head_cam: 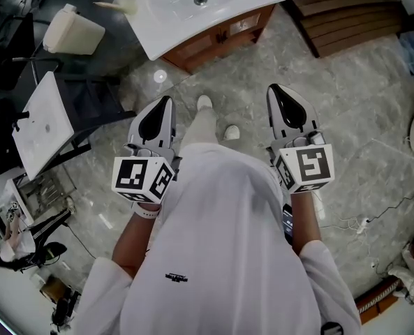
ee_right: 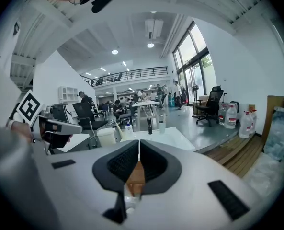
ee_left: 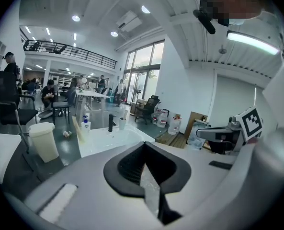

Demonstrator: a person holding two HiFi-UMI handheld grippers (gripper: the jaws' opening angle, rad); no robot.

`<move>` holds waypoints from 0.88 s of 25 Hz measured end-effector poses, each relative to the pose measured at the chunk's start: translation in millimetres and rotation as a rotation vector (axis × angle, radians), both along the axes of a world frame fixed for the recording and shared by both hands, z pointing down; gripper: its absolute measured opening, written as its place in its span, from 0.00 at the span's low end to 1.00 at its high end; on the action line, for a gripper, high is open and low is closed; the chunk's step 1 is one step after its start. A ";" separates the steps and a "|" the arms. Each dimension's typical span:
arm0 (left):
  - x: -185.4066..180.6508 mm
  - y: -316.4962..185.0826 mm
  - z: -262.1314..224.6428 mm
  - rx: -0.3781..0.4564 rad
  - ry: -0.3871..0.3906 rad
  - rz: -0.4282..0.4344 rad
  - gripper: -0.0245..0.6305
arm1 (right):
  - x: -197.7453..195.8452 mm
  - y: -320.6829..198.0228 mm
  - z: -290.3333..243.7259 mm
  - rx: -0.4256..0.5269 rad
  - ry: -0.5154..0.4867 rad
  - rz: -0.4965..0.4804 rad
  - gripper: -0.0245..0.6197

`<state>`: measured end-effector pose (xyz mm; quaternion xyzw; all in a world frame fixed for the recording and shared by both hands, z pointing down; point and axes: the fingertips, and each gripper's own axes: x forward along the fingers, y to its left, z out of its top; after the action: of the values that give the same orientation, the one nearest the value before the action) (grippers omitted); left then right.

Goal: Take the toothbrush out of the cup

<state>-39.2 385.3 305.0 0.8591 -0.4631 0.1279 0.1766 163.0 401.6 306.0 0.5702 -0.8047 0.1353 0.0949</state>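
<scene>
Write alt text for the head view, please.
A person in a white shirt holds the white left gripper and white right gripper, both shut and empty, pointed toward a white rectangular washbasin on a brown wooden cabinet.

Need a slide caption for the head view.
Person stands apart from the white sink, left gripper and right gripper shut and empty before the torso.

Bright, even indoor light; strong fisheye distortion
Light comes from ceiling lamps (ee_left: 75, 18), a strip light (ee_left: 252, 40) and tall far windows (ee_left: 142, 66). The marble floor (head_cam: 374, 117) carries one round glare spot (head_cam: 160, 77) near the white basin (head_cam: 165, 19). In both gripper views straight lines bow towards dark circular edges. The left gripper (ee_left: 144, 143) and right gripper (ee_right: 139, 141), close to the lens, render soft; shadows are faint
</scene>
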 end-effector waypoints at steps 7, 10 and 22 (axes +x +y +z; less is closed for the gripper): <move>1.4 -82.5 19.0 -0.010 0.011 0.022 0.05 | -4.7 -73.0 14.8 -0.016 0.006 0.001 0.05; 2.8 -136.9 25.2 -0.020 0.026 0.029 0.05 | -5.9 -121.1 20.0 -0.029 0.007 0.010 0.05; -28.3 -326.2 5.6 -0.027 0.080 -0.003 0.05 | -35.0 -313.8 1.3 -0.051 0.019 -0.027 0.05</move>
<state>-67.5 59.1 310.6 0.8602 -0.4553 0.0997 0.2068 128.1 87.8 307.2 0.5581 -0.8076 0.1491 0.1190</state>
